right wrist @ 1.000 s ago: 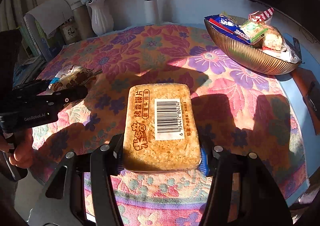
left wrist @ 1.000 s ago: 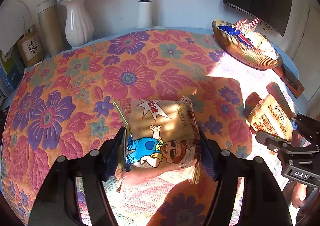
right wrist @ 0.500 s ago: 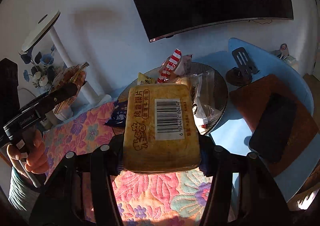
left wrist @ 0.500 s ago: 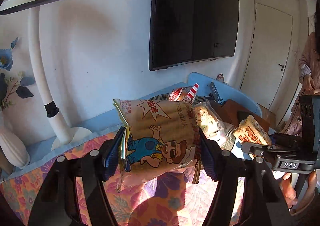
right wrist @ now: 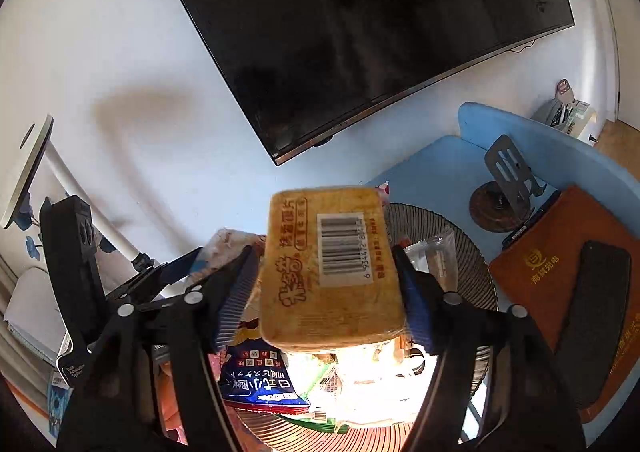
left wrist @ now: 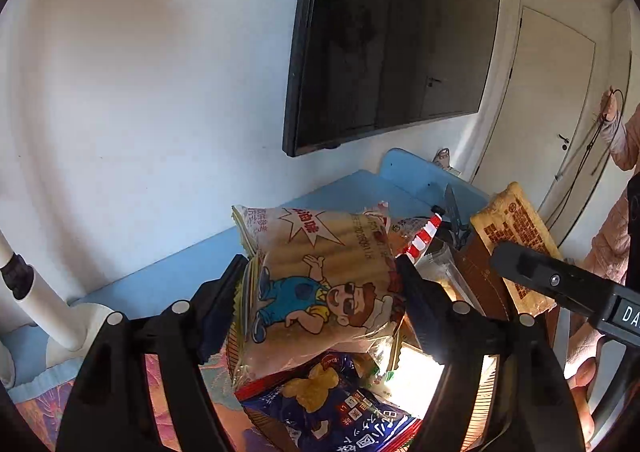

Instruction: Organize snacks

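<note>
Glossy crinkled plastic cartoon snack bag (left wrist: 320, 284), shiny film-wrapped barcode snack pack (right wrist: 332, 268), matt black plastic left gripper (left wrist: 320, 292) with ribbed pads, ridged metallic-looking basket (right wrist: 472, 252), glossy dark television screen (right wrist: 360, 31), quilted floral cloth (left wrist: 40, 412).

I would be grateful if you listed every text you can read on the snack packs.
"米多奇", "烤香馍片": biscuit pack.
"6 934472": its barcode label; remaining digits blurred.
"油味": cartoon bag; small print unreadable.
"日式小": blue packet; the rest unclear.
</note>
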